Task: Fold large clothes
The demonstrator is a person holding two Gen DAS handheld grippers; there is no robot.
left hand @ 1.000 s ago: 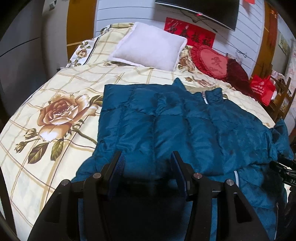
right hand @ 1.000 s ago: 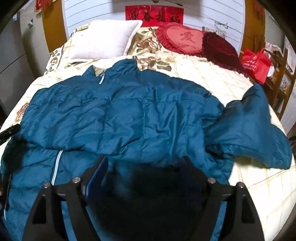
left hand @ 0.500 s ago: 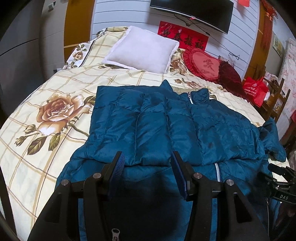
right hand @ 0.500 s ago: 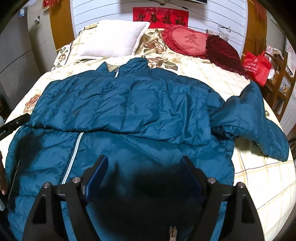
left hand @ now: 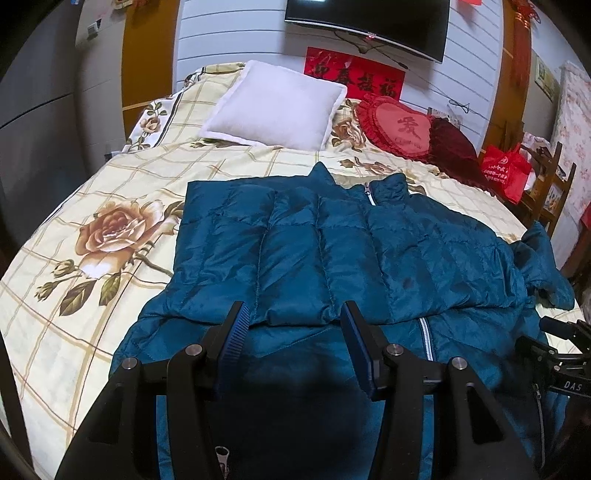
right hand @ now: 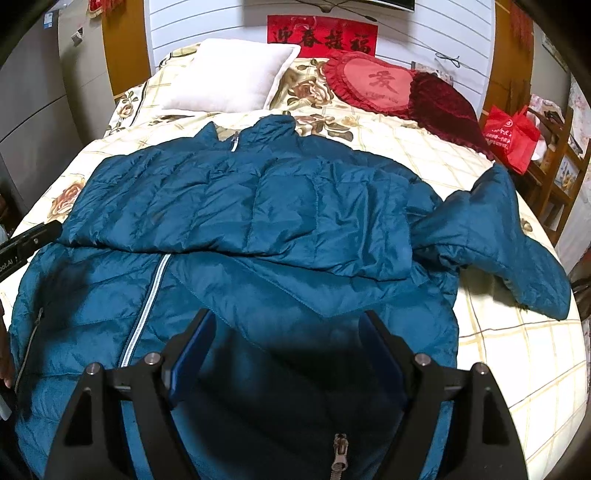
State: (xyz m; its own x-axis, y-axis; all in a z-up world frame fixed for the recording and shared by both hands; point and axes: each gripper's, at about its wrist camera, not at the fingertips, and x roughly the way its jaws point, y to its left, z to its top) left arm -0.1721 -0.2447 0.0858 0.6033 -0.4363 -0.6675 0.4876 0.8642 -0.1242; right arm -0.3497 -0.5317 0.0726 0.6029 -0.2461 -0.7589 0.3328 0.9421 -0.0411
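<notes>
Nearest the left wrist camera, left claw hangs with jaws spread wide, nothing between the blue pads, above the lower front of the teal puffer jacket. Same on the other side: right claw has jaws apart and empty, above the jacket near its hem. A zipper pull shows at the bottom edge between the right claw's arms; another zipper pull sits low in the left view.

Jacket lies spread on the bed, front up, hem toward the cameras, collar toward the pillows. White zipper line runs up the lower half. One sleeve is folded across the chest, its edge lying crosswise just ahead of the left claw. Other sleeve sticks out sideways onto the bedspread, not folded in. Part of the right claw's black body shows at the right edge of the left view; the left one's tip shows at the left edge of the right view.

Farther back: floral checked bedspread, white pillow, red heart cushion, dark red cushion beside it. Red bag on a wooden chair off the bed's right side. On the wall, red banner and a TV above it
</notes>
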